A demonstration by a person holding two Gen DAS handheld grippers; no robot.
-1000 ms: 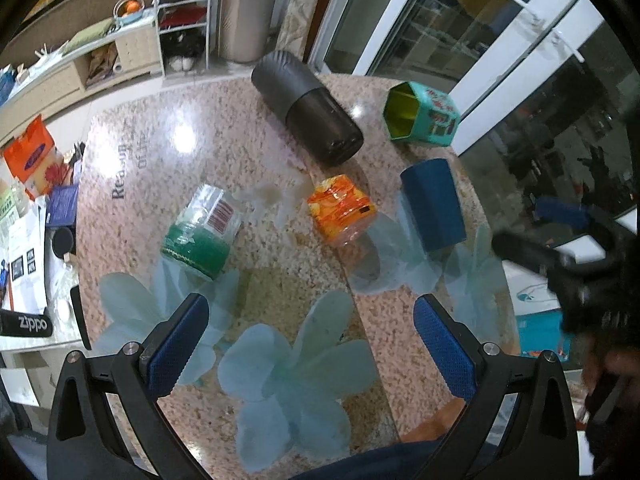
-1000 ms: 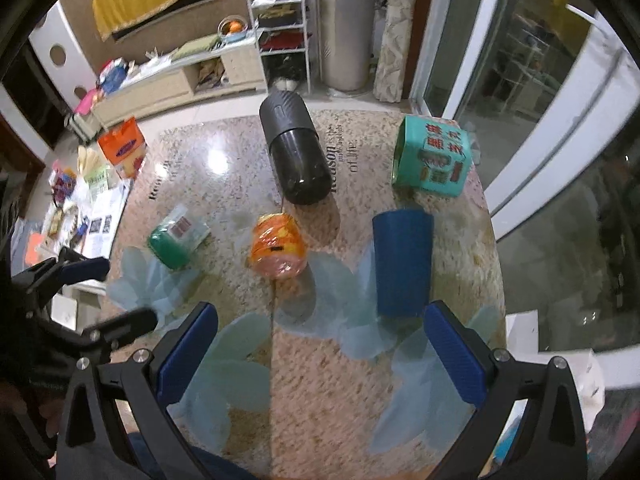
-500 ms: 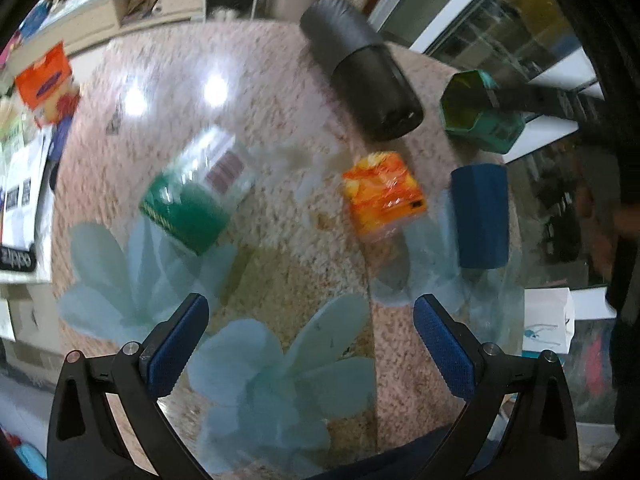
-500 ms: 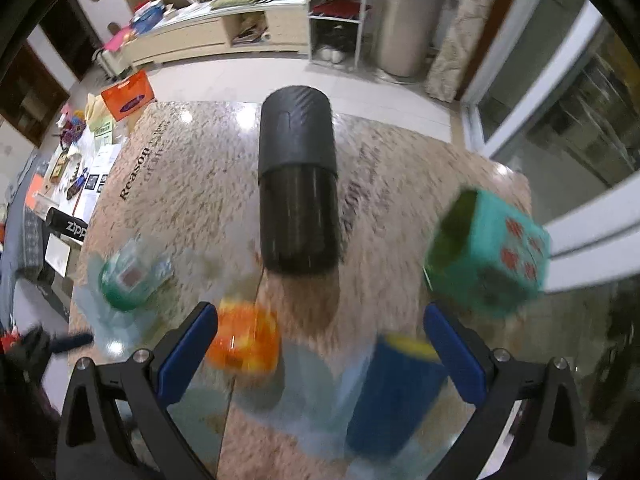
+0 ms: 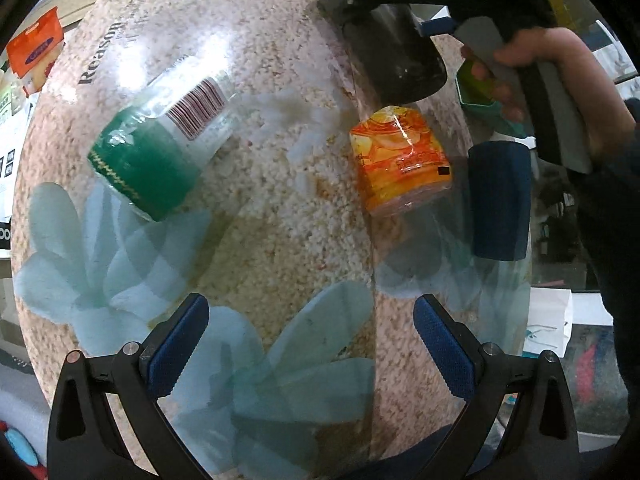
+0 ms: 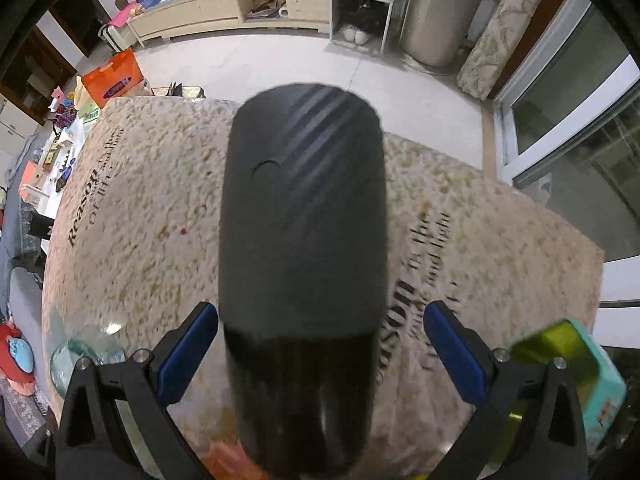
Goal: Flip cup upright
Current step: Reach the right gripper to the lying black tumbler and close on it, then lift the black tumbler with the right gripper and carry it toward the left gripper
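Sideways, black cup point(image 6: 304, 248), lengthwise away.

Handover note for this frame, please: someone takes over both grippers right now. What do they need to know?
Left gripper: open, empty, hovering over the near table.
Right gripper: open, fingers either side of the big black cup, not closed.
Black cup, blue cup, orange cup and green-banded clear cup all lie on their sides.
Done: approach only; nothing upright.
Left: close on the black cup, stand it up.
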